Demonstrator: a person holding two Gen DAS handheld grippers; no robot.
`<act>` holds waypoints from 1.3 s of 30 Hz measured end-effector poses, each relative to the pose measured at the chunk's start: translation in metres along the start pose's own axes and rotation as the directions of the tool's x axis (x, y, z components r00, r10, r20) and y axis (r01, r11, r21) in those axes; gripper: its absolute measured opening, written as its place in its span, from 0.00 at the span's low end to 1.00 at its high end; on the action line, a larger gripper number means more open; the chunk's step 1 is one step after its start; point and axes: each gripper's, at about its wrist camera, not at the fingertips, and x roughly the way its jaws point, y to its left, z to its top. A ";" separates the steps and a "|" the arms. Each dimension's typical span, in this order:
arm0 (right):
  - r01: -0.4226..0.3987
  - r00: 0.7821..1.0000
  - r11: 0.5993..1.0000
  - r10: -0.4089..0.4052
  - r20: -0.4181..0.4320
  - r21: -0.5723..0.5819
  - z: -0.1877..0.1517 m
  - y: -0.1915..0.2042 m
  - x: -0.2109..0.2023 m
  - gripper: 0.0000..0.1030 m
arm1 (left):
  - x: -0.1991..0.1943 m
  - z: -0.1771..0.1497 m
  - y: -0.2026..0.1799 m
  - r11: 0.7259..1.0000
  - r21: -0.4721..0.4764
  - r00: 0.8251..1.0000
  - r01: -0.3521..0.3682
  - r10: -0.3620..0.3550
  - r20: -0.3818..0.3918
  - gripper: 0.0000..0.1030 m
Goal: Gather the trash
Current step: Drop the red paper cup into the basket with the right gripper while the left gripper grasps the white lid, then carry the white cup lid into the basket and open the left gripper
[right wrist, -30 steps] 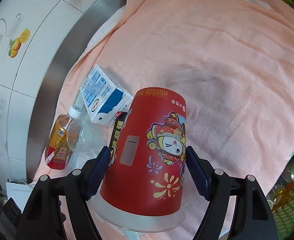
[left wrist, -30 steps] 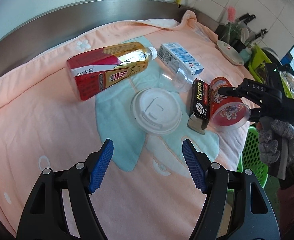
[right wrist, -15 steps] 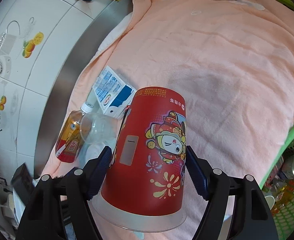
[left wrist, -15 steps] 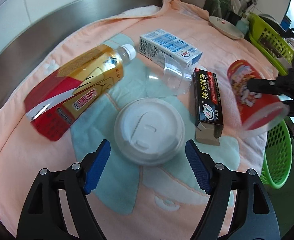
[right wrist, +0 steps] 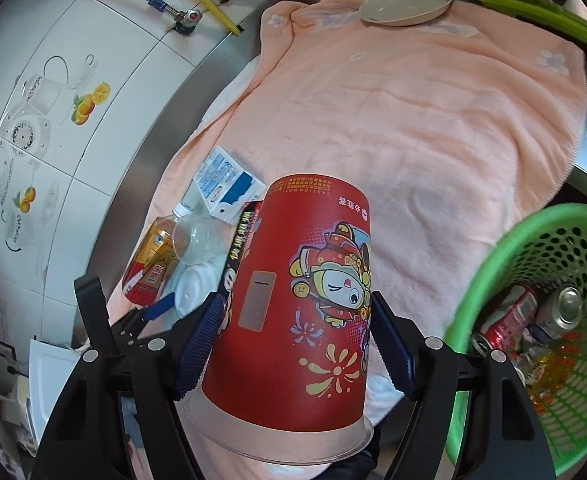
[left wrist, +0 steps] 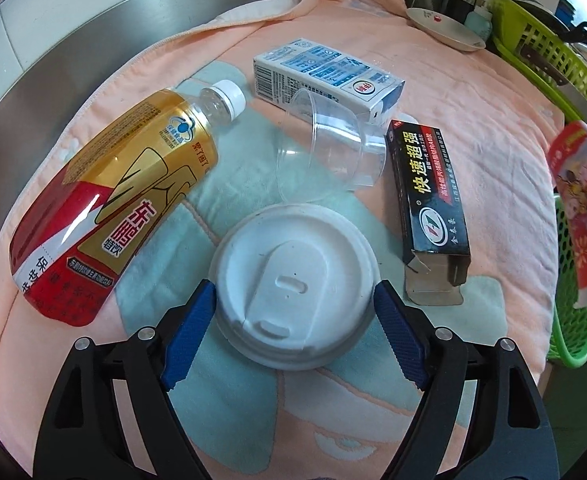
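My left gripper [left wrist: 293, 320] is open, its blue pads on either side of a white plastic cup lid [left wrist: 293, 284] that lies flat on the pink towel [left wrist: 473, 92]. Around the lid lie a gold-and-red drink bottle [left wrist: 113, 216], a clear plastic cup [left wrist: 329, 152], a blue-and-white milk carton [left wrist: 325, 76] and a black glue box [left wrist: 429, 200]. My right gripper [right wrist: 293, 340] is shut on a red paper cup [right wrist: 297, 304], held upside down beside the green basket [right wrist: 493, 280]. The red cup also shows in the left wrist view [left wrist: 581, 208].
The green basket holds cans [right wrist: 509, 316] and other trash; it also shows at the towel's right edge [left wrist: 569, 320]. A small plate [right wrist: 405, 4] sits at the far end of the towel. A green dish rack [left wrist: 541, 40] stands beyond. A steel counter rim [left wrist: 73, 40] runs along the left.
My left gripper has moved down and forward until its open pads flank the white lid. My right gripper has carried the red cup right, off the towel's edge, next to the green basket.
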 end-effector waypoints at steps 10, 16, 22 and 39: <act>0.085 0.995 0.994 -0.088 0.041 0.069 -0.033 -0.051 -0.040 0.69 | 0.001 -0.001 -0.005 0.999 0.027 0.999 -0.020 0.019 0.031 0.76; 0.183 0.979 0.972 -0.194 0.067 0.145 -0.050 -0.102 -0.071 0.69 | -0.011 -0.011 -0.009 0.999 0.033 0.998 -0.010 0.008 0.055 0.75; 0.329 0.938 0.924 -0.344 0.049 0.197 -0.063 -0.150 -0.087 0.69 | -0.035 -0.023 -0.016 0.999 0.033 0.996 0.031 -0.034 0.087 0.75; 0.437 0.887 0.868 -0.460 0.048 0.235 -0.090 -0.192 -0.092 0.72 | -0.091 -0.017 -0.104 0.965 0.174 0.961 0.197 -0.225 0.159 0.75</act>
